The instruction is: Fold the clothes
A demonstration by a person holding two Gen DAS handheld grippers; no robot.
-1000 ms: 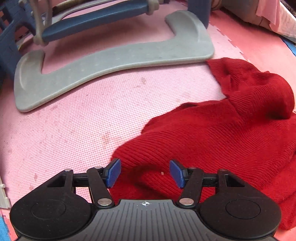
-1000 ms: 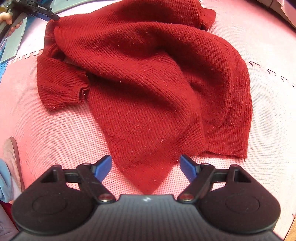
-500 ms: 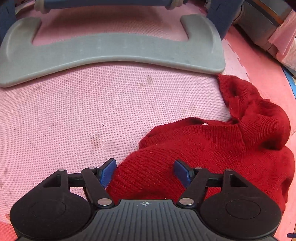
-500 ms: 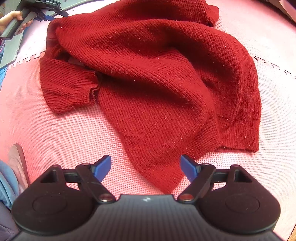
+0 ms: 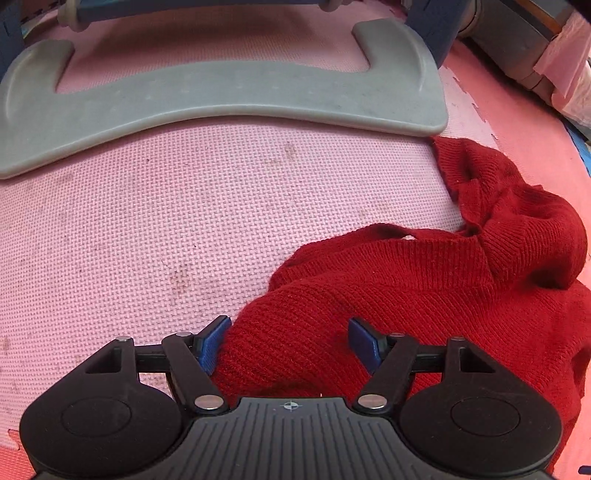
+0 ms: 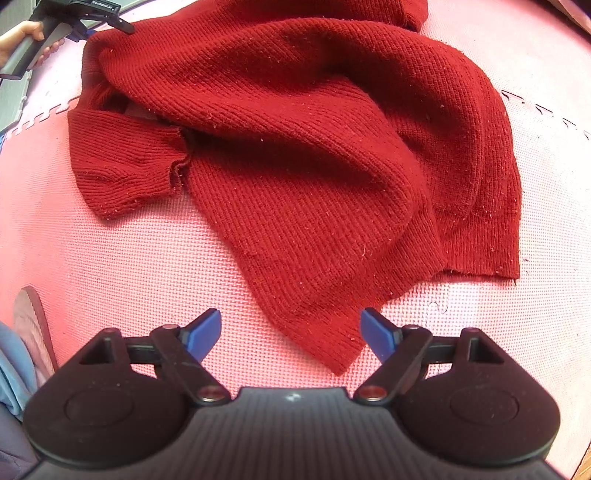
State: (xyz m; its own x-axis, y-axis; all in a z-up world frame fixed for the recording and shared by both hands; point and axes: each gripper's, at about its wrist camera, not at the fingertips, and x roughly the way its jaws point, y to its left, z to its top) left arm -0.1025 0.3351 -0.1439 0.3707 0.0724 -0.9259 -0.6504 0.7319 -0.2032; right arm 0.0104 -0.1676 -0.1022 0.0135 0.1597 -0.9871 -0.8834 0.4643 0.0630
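Note:
A red knit sweater (image 6: 295, 147) lies crumpled on the pink foam mat (image 5: 147, 221). My left gripper (image 5: 290, 343) is open, and a raised fold of the sweater (image 5: 424, 295) sits between its blue pads (image 5: 216, 341). My right gripper (image 6: 291, 336) is also open, low over the mat. The sweater's pointed hem corner (image 6: 336, 358) reaches in between its fingers, nearer the right pad (image 6: 378, 338). In the right wrist view, the left gripper (image 6: 92, 14) shows at the sweater's far left edge, held by a hand (image 6: 22, 37).
A grey U-shaped plastic base (image 5: 221, 96) with blue legs lies across the mat beyond the left gripper. Pink cloth (image 5: 565, 55) hangs at the far right. A slipper (image 6: 31, 325) and blue fabric (image 6: 11, 369) are at the right wrist view's left edge.
The left gripper swung to face the grey base squarely and sank onto the sweater's fold. The sweater's corner shifted right between the right gripper's fingers. Both stayed open.

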